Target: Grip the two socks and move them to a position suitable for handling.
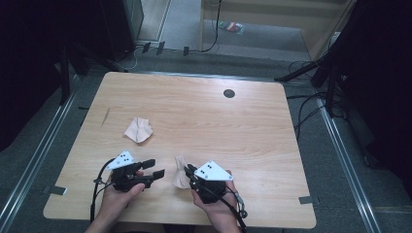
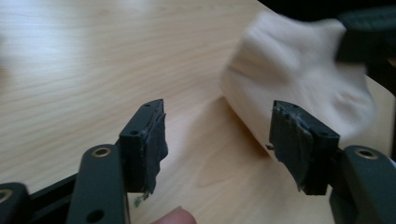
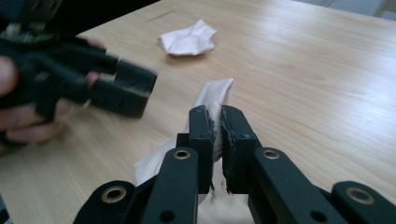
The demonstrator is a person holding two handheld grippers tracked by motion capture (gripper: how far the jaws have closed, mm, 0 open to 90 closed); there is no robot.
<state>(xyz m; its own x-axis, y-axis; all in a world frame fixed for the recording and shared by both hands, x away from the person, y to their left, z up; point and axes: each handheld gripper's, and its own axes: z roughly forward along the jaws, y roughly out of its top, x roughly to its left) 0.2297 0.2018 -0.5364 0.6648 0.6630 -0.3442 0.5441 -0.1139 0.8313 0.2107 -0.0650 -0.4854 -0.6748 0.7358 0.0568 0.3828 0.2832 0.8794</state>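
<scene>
Your right gripper [image 3: 217, 126] pinches a pale sock [image 3: 215, 95] between its jaws — your left gripper [image 1: 154, 168] hovers beside it, jaws spread, above the wooden surface [image 1: 233, 126].

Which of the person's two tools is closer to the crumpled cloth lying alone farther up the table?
Left. The left tool sits just below the crumpled cloth; the right tool is farther off, clamped on another cloth.
</scene>
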